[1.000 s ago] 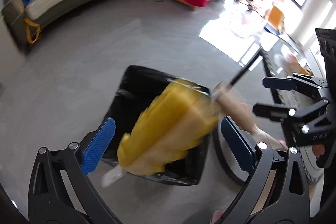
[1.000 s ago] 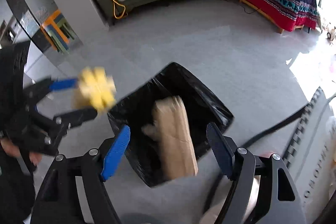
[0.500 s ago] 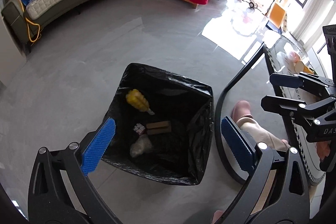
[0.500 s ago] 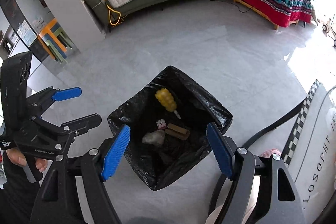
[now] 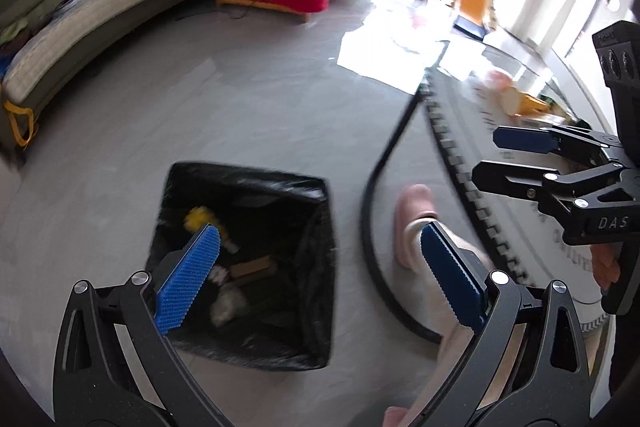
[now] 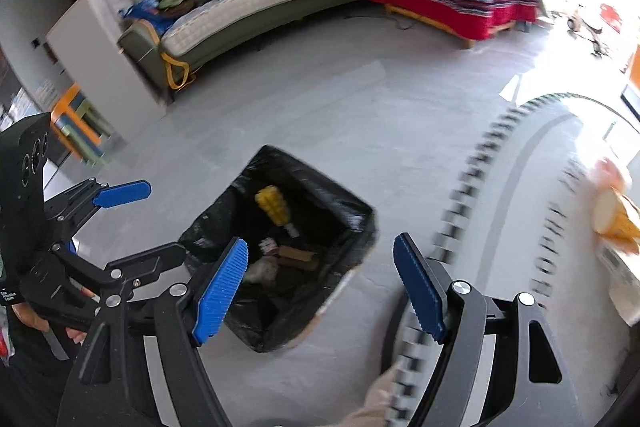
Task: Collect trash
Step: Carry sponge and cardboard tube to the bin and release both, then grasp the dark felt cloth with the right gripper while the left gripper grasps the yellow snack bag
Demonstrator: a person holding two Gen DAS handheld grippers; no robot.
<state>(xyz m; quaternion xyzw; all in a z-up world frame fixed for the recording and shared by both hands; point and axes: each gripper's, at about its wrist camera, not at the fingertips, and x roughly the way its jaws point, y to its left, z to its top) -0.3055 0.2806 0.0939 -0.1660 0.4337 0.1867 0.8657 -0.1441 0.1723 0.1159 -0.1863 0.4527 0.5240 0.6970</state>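
Left fingers: my left gripper (image 5: 320, 275) stands wide open, nothing between the blue pads.
Right fingers: my right gripper (image 6: 320, 287) gapes open too, empty.
Writing: "DAS" on the right gripper's body in the left view; the table's (image 5: 520, 155) lettering is too blurred to read.
Around: pink slipper (image 5: 412, 219) beside a black cable (image 5: 372, 211); green sofa (image 6: 256, 7) behind.
Trash: a yellow ridged item (image 6: 273, 205), a brown box (image 6: 298, 257) and a pale wad (image 6: 262, 271) lie inside the black-lined bin (image 6: 352, 215) on the floor.
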